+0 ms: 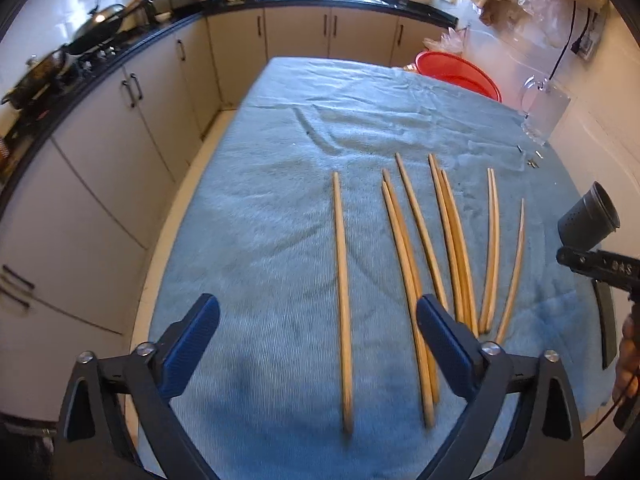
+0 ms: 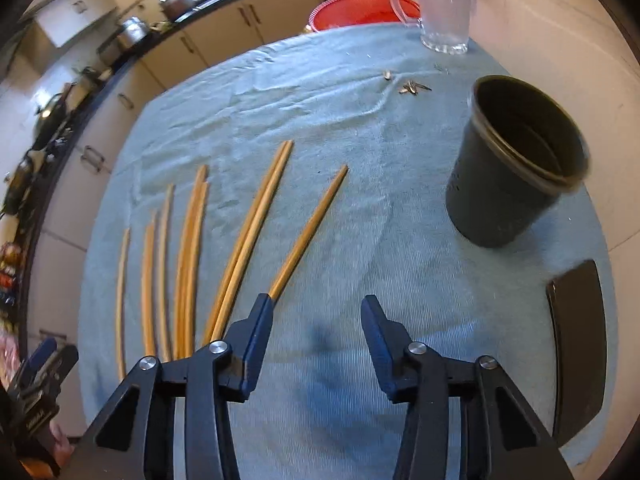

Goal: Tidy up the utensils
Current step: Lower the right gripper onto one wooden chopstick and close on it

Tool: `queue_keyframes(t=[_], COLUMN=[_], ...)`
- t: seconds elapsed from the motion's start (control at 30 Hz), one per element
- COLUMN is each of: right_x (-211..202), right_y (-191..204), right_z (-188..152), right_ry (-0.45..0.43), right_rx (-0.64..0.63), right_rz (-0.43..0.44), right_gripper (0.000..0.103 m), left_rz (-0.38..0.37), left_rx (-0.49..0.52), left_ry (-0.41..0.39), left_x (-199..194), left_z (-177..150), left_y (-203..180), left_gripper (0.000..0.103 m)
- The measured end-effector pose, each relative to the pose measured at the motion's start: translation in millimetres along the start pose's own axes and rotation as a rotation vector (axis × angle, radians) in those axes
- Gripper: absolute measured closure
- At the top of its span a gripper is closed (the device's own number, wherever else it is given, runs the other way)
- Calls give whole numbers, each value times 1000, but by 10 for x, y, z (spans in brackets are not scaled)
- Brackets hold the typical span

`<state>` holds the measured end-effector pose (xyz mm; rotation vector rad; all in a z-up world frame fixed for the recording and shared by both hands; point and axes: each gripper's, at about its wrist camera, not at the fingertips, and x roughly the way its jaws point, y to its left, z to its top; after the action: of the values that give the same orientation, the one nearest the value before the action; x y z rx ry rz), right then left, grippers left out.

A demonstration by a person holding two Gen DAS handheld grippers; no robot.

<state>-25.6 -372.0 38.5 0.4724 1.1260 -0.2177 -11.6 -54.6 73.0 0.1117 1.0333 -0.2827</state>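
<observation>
Looks like this one's barely started, if at all. All the chopsticks (image 1: 416,240) are lying loose on the blue towel (image 1: 280,220), spread across the middle of the left wrist view, and the dark cup (image 2: 516,164) in the upper right of the right wrist view looks empty as far as I can see inside. So my read is nothing's been sorted yet and every stick still has to go in.

Count: I get eight chopsticks in the left view, one by itself at the left, then a pair, a single, another pair, another pair and a single at the right. One cup. There's also one glass pitcher (image 2: 444,4) at the top, a red basin (image 2: 360,10) behind the table, and a dark flat thing (image 2: 576,344) at the right edge.

Left gripper (image 1: 318,350) has its fingers wide apart, hovering over the leftmost sticks, holding nothing. Right gripper (image 2: 316,342) is spread too, nothing in it, its left finger overlapping the end of the rightmost stick.
</observation>
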Motion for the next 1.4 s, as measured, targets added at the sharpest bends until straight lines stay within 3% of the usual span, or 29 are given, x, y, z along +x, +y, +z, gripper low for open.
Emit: queue_keyframes(t=[0.13, 0.17, 0.27, 0.7, 0.8, 0.87, 0.97, 1.0, 1.03, 1.1, 1.4], right_x=[161, 220, 360, 674, 730, 758, 790, 805, 812, 779, 342], right_y=[18, 34, 15, 25, 74, 118, 195, 221, 246, 252, 323], right_z=[211, 266, 396, 644, 704, 736, 746, 756, 764, 778, 775], right_ry=[9, 22, 44, 99, 109, 117, 126, 127, 128, 112, 4], right_rx=[38, 40, 86, 115, 98, 86, 51, 47, 42, 52, 81], right_rz=[-17, -21, -42, -144, -162, -157, -144, -132, -127, -97, 24], right_gripper=[56, 62, 66, 72, 79, 93, 94, 94, 95, 96, 97], left_rz=[-40, -48, -63, -61, -48, -26, -6, 1, 2, -23, -140], left_rx=[-21, -26, -35, 8, 21, 32, 57, 66, 70, 64, 62], left_ry=[47, 66, 106, 187, 217, 226, 218, 213, 208, 214, 118], left_x=[217, 289, 455, 877, 981, 1046, 1085, 1093, 1099, 1113, 815], left_z=[157, 201, 310, 564, 585, 605, 650, 669, 687, 726, 831], left_y=[79, 103, 146, 36, -24, -61, -125, -141, -149, -129, -133], left_gripper=[13, 14, 26, 31, 41, 47, 56, 64, 79, 95, 97])
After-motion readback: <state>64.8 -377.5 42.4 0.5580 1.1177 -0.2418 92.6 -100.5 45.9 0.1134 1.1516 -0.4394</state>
